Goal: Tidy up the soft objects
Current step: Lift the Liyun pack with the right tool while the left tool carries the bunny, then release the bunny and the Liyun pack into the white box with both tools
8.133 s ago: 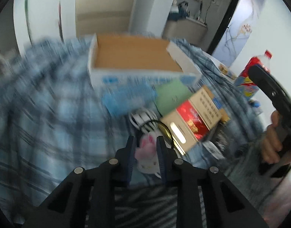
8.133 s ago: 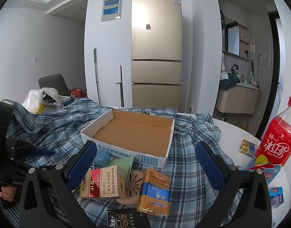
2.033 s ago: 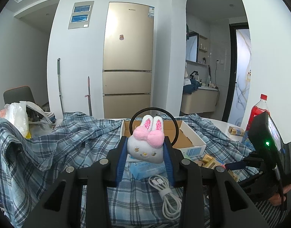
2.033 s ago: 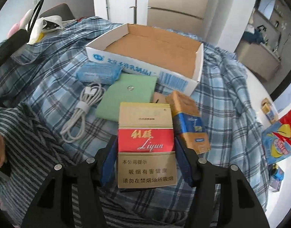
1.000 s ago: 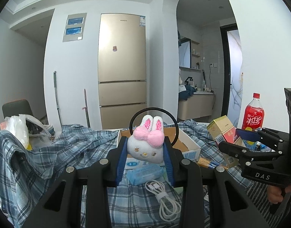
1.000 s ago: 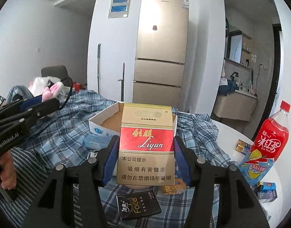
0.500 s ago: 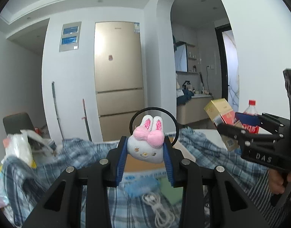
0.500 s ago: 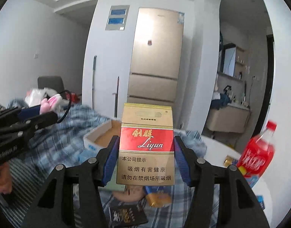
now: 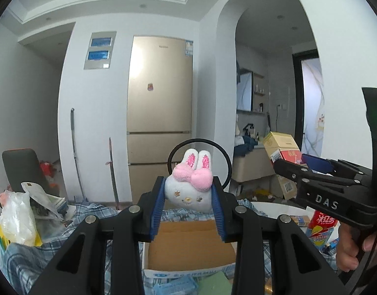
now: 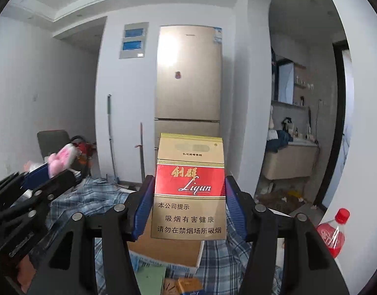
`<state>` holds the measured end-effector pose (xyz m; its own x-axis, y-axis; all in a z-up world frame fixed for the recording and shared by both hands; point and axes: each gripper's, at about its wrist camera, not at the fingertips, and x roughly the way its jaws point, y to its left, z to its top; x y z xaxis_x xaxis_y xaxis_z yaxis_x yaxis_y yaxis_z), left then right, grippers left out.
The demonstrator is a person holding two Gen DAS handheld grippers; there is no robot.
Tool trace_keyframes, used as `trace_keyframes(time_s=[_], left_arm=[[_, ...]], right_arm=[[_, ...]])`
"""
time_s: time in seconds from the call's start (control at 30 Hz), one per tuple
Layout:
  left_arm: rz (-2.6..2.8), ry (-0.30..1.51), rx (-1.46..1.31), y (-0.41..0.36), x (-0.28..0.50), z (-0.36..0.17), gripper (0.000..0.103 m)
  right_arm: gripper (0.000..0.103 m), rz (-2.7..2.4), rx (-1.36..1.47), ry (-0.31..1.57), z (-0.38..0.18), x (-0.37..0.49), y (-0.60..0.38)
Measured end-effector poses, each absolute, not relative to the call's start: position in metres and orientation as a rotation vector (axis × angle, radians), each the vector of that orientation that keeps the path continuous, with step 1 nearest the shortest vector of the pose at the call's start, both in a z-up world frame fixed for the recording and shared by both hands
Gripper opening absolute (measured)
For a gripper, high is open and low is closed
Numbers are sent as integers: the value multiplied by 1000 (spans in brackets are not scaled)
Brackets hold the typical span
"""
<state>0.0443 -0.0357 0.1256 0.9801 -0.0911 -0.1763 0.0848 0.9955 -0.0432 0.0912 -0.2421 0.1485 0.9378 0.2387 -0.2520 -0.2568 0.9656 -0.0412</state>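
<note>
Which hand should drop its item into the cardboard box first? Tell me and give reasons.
Left, probably. The left gripper holds the plush bunny, with the open cardboard box just below its jaws. The right gripper holds a stiff cigarette pack, not a soft item.

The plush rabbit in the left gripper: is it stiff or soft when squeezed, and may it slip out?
The plush rabbit probably gives under pressure: its fluffy sides bulge between the left gripper's blue pads. It looks light for its size. Slipping seems unlikely, since the fuzzy fabric sits wedged between both pads, though its black loop could snag.
</note>
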Motion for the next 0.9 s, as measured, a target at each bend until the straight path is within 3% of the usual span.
trace_keyframes(time_s=[0.4,0.63,0.9], left_arm=[[-77,332,-37,-51,130,126,37],[-56,434,-59,-31,159,89,37],[-47,685,-109,-1,211,17,37]], right_arm=[[56,243,-9,437,139,181,-243],[56,302,19,573,92,209,-248],[56,266,-55,709,31,237,-233]])
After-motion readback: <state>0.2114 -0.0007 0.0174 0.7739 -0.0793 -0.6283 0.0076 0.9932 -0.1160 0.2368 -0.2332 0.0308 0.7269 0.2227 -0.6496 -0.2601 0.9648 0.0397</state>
